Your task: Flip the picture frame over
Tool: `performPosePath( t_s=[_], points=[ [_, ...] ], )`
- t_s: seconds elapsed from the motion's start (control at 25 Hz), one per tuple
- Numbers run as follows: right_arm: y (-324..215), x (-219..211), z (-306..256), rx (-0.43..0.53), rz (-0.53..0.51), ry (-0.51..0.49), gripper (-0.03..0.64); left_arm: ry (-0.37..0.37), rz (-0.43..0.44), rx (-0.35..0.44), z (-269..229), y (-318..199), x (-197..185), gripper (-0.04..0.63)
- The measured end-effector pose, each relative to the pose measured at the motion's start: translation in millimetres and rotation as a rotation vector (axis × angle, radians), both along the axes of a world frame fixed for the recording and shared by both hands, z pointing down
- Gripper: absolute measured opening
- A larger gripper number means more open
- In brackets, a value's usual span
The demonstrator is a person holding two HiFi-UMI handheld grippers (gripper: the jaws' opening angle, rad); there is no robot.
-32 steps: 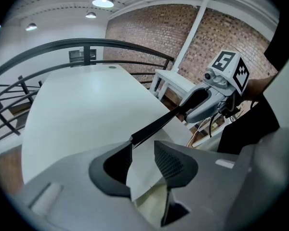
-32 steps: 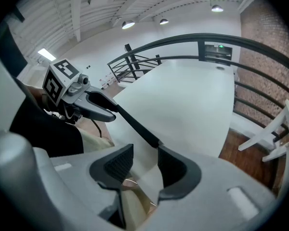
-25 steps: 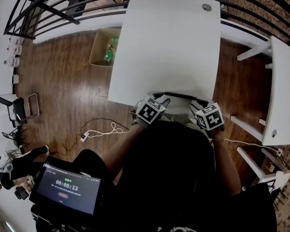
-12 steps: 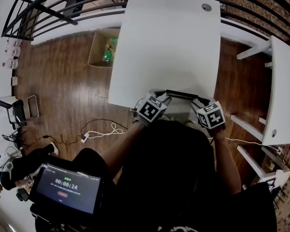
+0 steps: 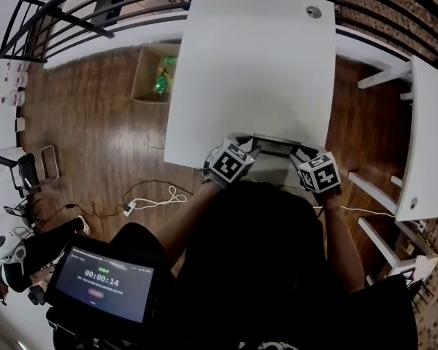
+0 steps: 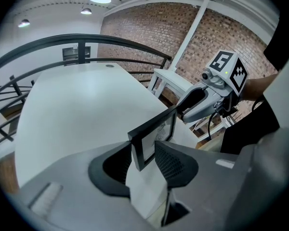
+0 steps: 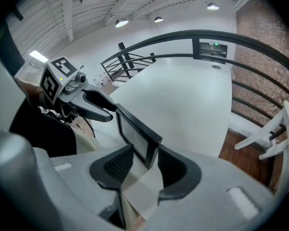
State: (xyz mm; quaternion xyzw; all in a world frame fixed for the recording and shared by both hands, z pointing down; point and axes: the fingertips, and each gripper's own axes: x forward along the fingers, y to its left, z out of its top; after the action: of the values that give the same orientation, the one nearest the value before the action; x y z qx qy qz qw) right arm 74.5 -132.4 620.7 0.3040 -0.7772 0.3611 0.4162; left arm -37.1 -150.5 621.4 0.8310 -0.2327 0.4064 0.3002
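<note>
Pinching one end of the black picture frame (image 6: 155, 137) between the left gripper (image 6: 143, 159) jaws, clamping the opposite end with the right gripper (image 7: 144, 162). Holding it tilted up on edge at lower centre of the head view, over the white table's (image 5: 255, 64) near edge.

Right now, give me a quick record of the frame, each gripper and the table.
picture frame: black, tilted up at the table's near edge, held at both ends
left gripper: jaws closed on the frame's left end
right gripper: jaws closed on the frame's right end
white table: below the frame
flip: not yet done, the frame isn't lying flat
</note>
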Motion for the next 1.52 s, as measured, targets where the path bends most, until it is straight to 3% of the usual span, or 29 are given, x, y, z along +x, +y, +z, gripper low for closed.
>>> performPosePath(
  t_s=[1.16, 1.52],
  points=[
    [-35.0, 0.7, 56.1, -0.176, 0.013, 0.013, 0.147, -0.056, 0.067, -0.156, 54.9, -40.7, 4.1, 0.161],
    [-54.0, -0.4, 67.8, -0.192, 0.042, 0.031, 0.147, -0.076, 0.081, -0.192, 65.2, -48.1, 1.9, 0.163]
  ],
)
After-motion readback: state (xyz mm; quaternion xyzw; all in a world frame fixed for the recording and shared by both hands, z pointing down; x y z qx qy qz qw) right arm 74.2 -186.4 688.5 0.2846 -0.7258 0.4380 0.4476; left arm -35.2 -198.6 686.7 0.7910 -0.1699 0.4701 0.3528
